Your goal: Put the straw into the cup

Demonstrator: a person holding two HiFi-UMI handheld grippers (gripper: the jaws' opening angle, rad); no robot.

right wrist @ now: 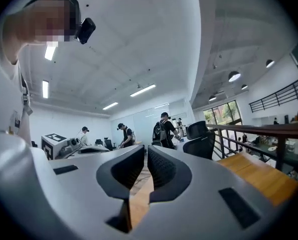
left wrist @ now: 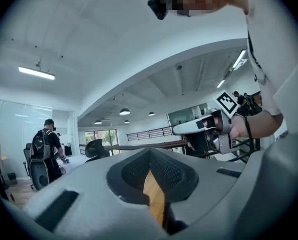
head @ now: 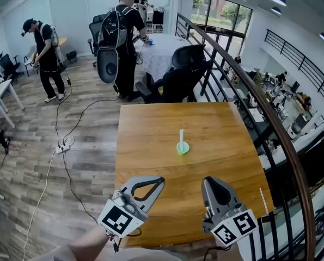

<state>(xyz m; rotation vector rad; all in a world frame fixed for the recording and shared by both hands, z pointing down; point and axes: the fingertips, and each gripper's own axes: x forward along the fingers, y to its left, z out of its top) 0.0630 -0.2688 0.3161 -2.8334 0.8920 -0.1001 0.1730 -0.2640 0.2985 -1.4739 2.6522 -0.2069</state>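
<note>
A small green cup [head: 183,148] stands near the middle of the wooden table [head: 145,129], and a pale straw [head: 181,135] sticks upright out of it. Both grippers hover over the table's near edge, well short of the cup. My left gripper [head: 159,180] [left wrist: 150,152] is shut, its jaws meeting at the tips with nothing in them. My right gripper [head: 207,181] [right wrist: 145,152] is shut and empty too, its pads almost touching. Neither gripper view shows the cup. The left gripper view catches the right gripper [left wrist: 205,129] in a hand.
A dark railing [head: 270,118] runs along the table's right side, with a drop beyond it. A thin pale stick [head: 263,200] lies at the table's right edge. A black office chair [head: 184,69] stands behind the table. Two people [head: 123,42] stand further back; cables and a power strip [head: 63,144] lie on the floor.
</note>
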